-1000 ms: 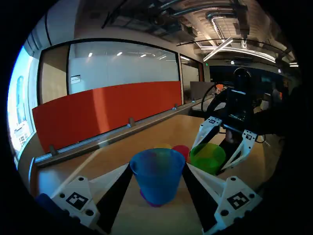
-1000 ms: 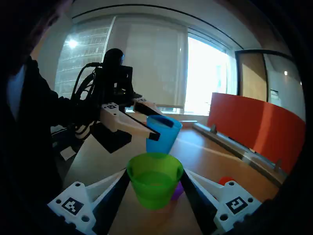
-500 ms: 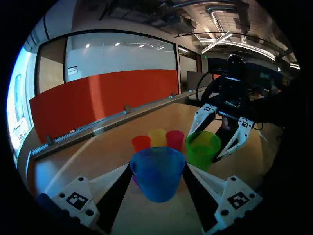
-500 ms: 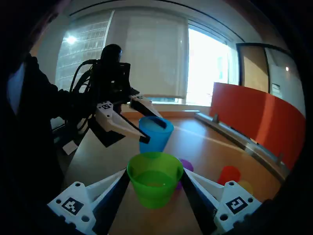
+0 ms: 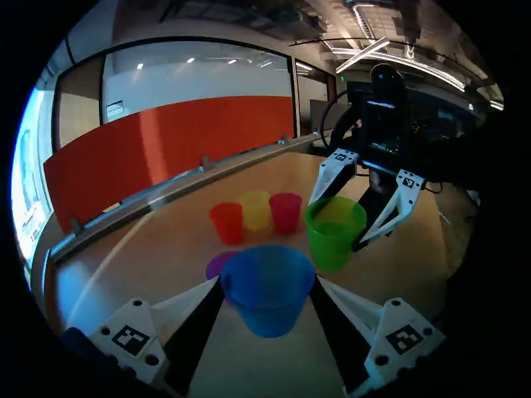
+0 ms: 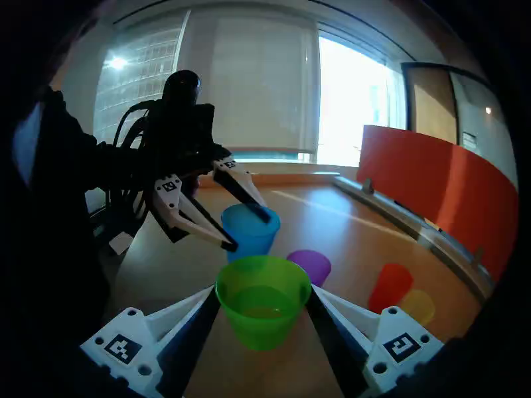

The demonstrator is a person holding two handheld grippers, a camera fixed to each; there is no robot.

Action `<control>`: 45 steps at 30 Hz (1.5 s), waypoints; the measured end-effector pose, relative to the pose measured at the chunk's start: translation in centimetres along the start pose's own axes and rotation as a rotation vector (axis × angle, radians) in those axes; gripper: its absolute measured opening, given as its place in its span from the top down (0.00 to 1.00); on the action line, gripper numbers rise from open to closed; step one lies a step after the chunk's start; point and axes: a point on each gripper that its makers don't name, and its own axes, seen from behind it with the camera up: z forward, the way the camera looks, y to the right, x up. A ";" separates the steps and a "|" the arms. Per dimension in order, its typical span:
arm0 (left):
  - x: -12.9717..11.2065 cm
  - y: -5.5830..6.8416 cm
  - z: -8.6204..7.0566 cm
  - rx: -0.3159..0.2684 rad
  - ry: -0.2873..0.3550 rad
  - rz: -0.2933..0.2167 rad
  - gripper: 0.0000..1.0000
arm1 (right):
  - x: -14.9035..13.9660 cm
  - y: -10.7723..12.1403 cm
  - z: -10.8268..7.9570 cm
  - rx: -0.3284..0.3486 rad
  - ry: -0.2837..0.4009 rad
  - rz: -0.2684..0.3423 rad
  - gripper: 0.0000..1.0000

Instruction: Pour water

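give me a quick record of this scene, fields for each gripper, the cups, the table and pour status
left gripper: shut on blue cup, cup upright
right gripper: shut on green cup, cup upright, some liquid seems to be inside
standing in a row: orange cup, yellow cup, red cup
standing apart: purple cup, close behind the two held cups
surface: wooden table
pour: not yet begun, neither cup tilted

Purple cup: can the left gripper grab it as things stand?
Probably not yet. The left gripper is shut on the blue cup, so it is occupied. The purple cup stands on the table just beyond, nothing between them. Set the blue cup down first.
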 end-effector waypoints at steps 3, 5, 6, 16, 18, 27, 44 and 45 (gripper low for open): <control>-0.7 0.4 0.2 -0.005 -0.018 0.008 0.12 | -0.3 0.0 -0.1 -0.001 -0.008 0.002 0.09; -1.1 0.6 0.2 -0.007 -0.027 0.014 0.12 | -0.6 0.1 -0.1 -0.002 -0.013 0.003 0.09; -1.3 0.7 0.3 -0.009 -0.032 0.017 0.12 | -0.8 0.1 -0.1 -0.002 -0.017 0.004 0.09; -3.2 1.7 0.7 -0.025 -0.082 0.063 0.12 | -2.1 0.0 -0.3 0.006 -0.054 0.004 0.09; -3.6 1.9 0.8 -0.029 -0.089 0.067 0.12 | -2.4 0.0 -0.3 0.009 -0.060 0.004 0.09; -4.5 2.0 1.2 -0.039 -0.112 0.064 0.12 | -3.5 0.2 -0.4 0.014 -0.088 0.003 0.09; -5.8 2.2 2.0 -0.051 -0.140 0.058 0.12 | -4.9 0.4 -0.4 0.015 -0.113 -0.003 0.09; -5.8 2.2 2.1 -0.054 -0.140 0.057 0.12 | -5.0 0.4 -0.4 0.015 -0.115 -0.003 0.09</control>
